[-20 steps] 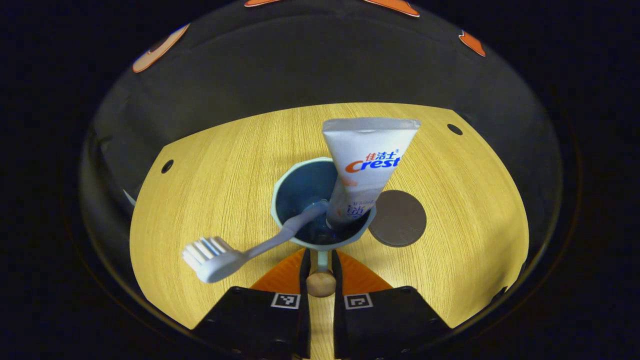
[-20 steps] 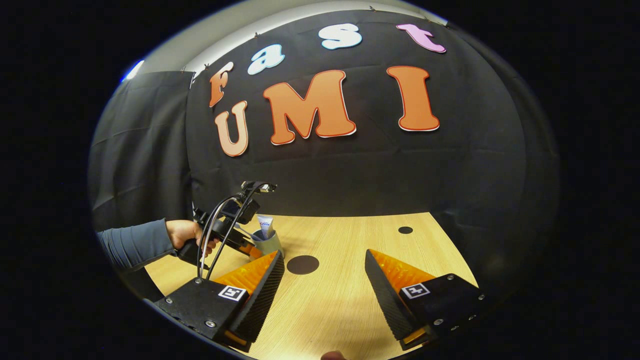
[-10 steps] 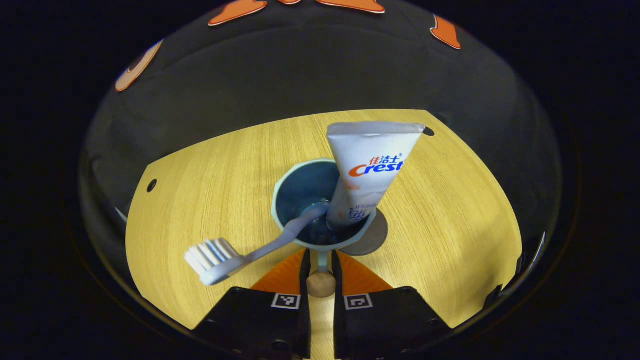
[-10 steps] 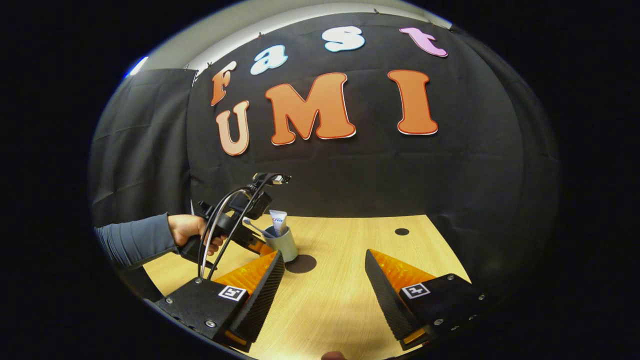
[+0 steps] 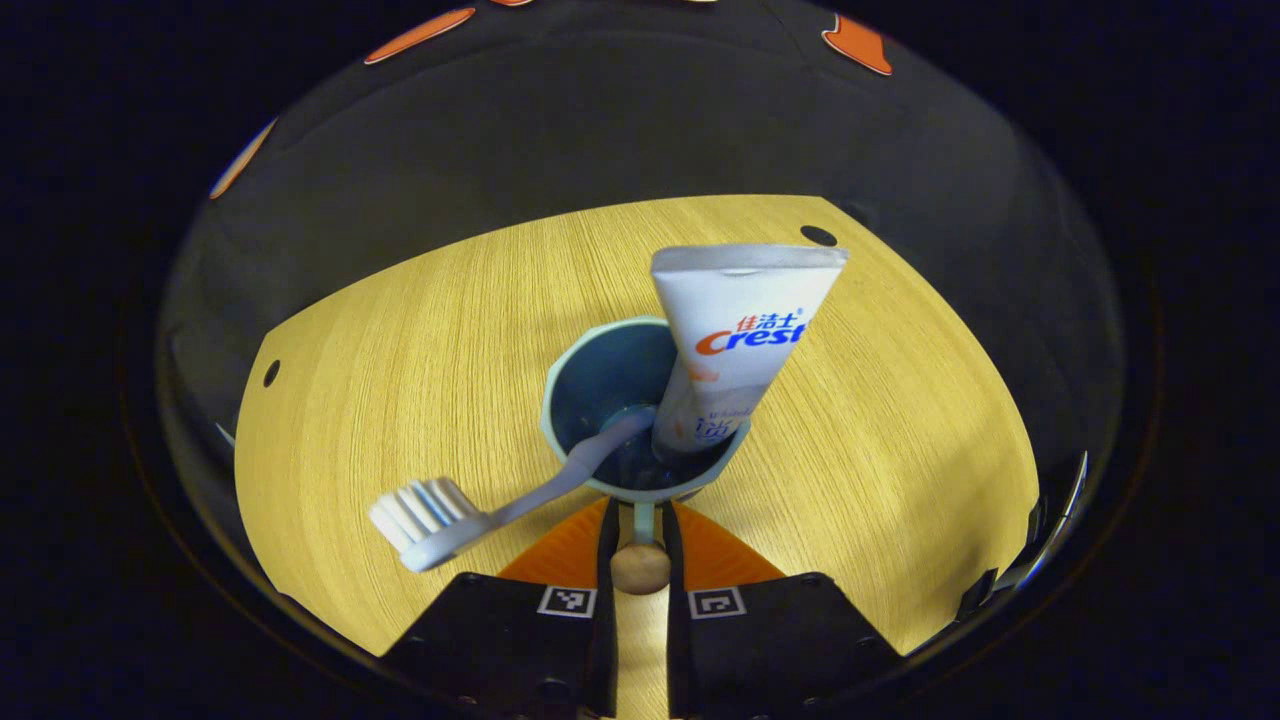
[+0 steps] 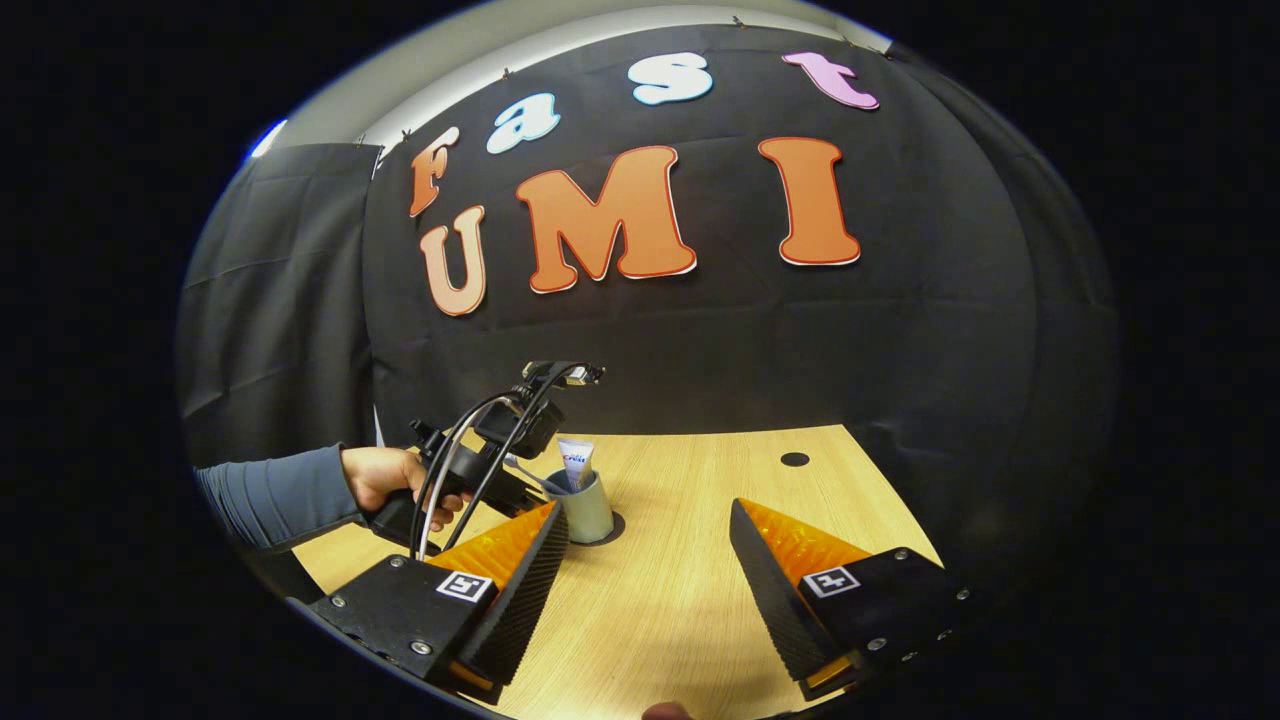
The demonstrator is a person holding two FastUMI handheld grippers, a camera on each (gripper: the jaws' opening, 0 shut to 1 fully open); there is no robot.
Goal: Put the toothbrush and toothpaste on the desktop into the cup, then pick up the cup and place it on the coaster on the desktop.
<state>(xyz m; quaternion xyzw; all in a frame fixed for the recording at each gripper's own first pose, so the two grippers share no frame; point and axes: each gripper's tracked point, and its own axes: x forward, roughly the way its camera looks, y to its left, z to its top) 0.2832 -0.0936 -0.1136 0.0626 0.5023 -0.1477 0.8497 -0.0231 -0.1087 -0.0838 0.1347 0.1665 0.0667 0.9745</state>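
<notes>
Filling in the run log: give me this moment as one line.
left hand-held gripper: shut on cup handle | cup: over coaster | toothbrush, toothpaste: in cup | right hand-held gripper: open, idle

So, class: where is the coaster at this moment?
In the right gripper view the coaster shows as a dark sliver under the cup, which the left tongs hold by its handle, left of the table's middle.
</notes>
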